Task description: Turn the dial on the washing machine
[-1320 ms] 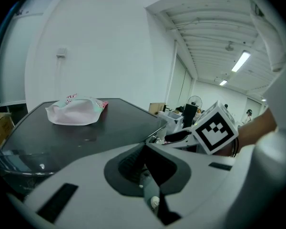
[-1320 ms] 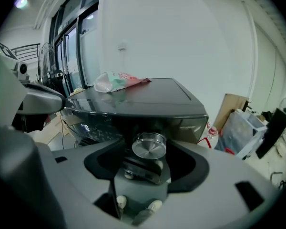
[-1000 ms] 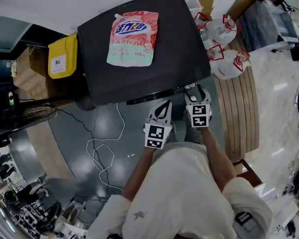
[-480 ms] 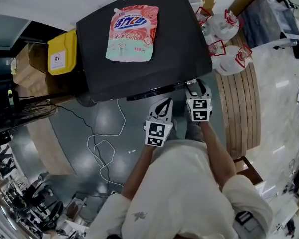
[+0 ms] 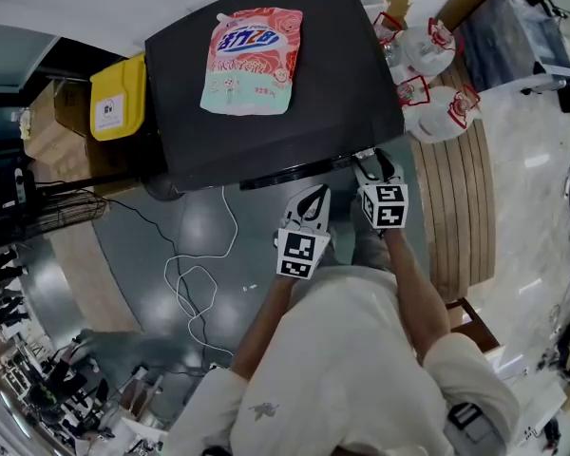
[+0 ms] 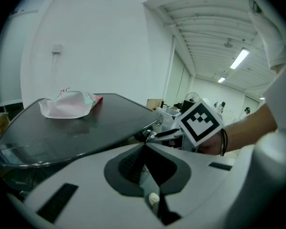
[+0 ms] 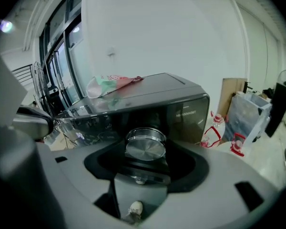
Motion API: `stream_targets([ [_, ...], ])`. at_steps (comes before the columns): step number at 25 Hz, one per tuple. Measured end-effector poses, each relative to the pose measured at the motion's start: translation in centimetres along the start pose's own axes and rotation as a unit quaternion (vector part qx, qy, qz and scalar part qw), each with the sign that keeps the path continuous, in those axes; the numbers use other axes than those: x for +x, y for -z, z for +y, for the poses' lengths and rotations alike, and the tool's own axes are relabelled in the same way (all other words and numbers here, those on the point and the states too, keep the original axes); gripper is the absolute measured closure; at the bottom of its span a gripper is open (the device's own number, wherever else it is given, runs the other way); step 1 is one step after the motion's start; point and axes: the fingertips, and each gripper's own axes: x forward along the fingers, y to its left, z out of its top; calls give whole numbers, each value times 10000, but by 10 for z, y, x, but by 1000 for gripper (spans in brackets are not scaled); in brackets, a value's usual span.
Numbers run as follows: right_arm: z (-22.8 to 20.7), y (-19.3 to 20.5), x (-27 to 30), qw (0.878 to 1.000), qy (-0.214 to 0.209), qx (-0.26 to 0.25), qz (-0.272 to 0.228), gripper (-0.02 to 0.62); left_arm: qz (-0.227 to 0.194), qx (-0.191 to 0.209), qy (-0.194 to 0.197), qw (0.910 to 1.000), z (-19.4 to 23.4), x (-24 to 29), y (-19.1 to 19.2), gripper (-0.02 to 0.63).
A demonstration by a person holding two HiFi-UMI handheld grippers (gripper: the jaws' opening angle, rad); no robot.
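Dial, a round silver knob, is seen on the dark front panel of the washer, toward the panel's right end. It is gripped by the right tool, whose jaws are kept apart only by the knob, one set against each side of it. In the head view this tool is held against the washer's front edge, at about 5 o'clock of the lid, and its marker cube is turned up toward the camera.

The left tool is closed, its jaws brought tip to tip with nothing between them. In the head view it is held just beside the right tool, at that tool's 8 o'clock, just in front of the washer's front edge; whether it touches the edge cannot be told.

A pink and green pouch is laid flat on the lid, at 11 o'clock from both tools. A yellow box is set against the washer at its 9 o'clock. A white cable is looped over the grey floor at 7 o'clock of the washer. Bottles with red straps are gathered at the washer's 2 o'clock.
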Motion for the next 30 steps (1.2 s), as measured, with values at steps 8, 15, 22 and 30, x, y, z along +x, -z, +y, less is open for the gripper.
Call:
stream_targets([
  [8,-1,0,0,9987,-258,434,-48,321,-15,8,13,10000,-3,3,-1,594],
  [15,-1,0,0,9958,-440,805,-73,321,-29,14,15,10000,-5,5,-2,594],
  [22,-1,-1,-1,9910,-648,1161,-125,321,-57,34,22,10000,-7,6,-5,594],
  [30,-3,-1,0,9828,-882,1615,-149,321,-82,33,10,10000,-6,9,-7,594],
])
